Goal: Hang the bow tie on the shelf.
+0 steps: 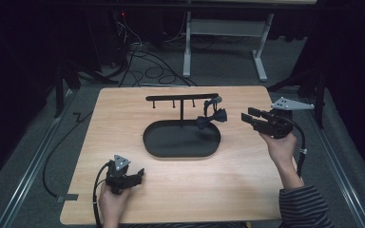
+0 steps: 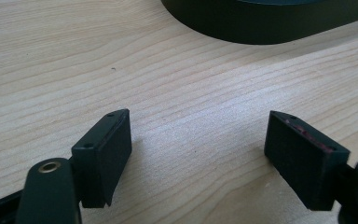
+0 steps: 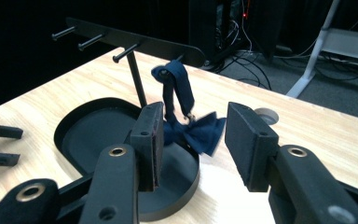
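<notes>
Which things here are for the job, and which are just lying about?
For the job:
- dark blue fabric bow tie, hanging by its strap
- black metal hanger stand with pegs
- right gripper, open, aimed at the bow tie

Just lying about:
- left gripper, open over bare wooden table
- tangled black cables on the floor

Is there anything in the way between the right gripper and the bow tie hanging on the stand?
Nothing visible. The right gripper is open and lined up with the bow tie, which hangs from the stand's end peg over the tray; only open air lies between them.
</notes>
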`<action>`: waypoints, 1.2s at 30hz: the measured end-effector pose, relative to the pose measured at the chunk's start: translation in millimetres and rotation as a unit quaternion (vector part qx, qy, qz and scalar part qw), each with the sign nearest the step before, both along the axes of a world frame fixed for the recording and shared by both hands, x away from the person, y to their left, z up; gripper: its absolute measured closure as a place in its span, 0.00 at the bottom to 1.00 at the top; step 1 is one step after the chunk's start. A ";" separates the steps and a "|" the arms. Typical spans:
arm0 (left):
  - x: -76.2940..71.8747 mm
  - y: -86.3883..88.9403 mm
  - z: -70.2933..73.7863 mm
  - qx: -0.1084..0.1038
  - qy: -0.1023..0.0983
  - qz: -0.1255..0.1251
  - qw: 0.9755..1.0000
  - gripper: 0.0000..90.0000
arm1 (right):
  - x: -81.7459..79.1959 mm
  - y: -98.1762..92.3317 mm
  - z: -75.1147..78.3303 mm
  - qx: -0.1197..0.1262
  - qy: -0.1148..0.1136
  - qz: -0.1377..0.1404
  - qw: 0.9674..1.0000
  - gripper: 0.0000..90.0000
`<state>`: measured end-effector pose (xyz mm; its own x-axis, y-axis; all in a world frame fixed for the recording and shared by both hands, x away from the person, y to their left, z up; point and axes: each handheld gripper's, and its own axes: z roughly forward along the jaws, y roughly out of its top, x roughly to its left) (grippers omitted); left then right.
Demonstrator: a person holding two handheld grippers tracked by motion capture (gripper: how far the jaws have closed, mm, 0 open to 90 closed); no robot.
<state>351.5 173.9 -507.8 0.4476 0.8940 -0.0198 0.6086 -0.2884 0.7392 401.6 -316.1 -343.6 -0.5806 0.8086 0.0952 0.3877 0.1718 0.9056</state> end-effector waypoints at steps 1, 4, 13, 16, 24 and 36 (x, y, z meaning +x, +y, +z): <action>0.0 0.0 0.0 0.000 0.000 0.000 1.000 0.26 | -1.0 -0.9 0.1 0.000 -0.001 0.000 1.000 0.65; 0.0 0.0 0.0 0.000 0.000 0.000 1.000 0.26 | -5.8 -4.6 0.2 0.004 -0.005 -0.002 1.000 0.65; 0.0 0.0 0.0 0.000 0.000 0.000 1.000 0.26 | -16.8 -16.6 -5.9 0.010 0.000 -0.012 1.000 0.65; 0.0 0.0 0.0 0.000 0.000 0.000 1.000 0.26 | -18.8 -18.2 -7.4 0.014 -0.001 -0.013 1.000 0.65; 0.0 0.0 0.0 0.000 0.000 0.000 1.000 0.26 | -30.5 -26.2 -13.0 0.024 -0.008 -0.022 0.999 0.65; 0.0 0.0 0.0 0.000 0.000 0.000 1.000 0.26 | -43.8 -34.1 -21.0 0.031 -0.006 -0.024 0.999 0.65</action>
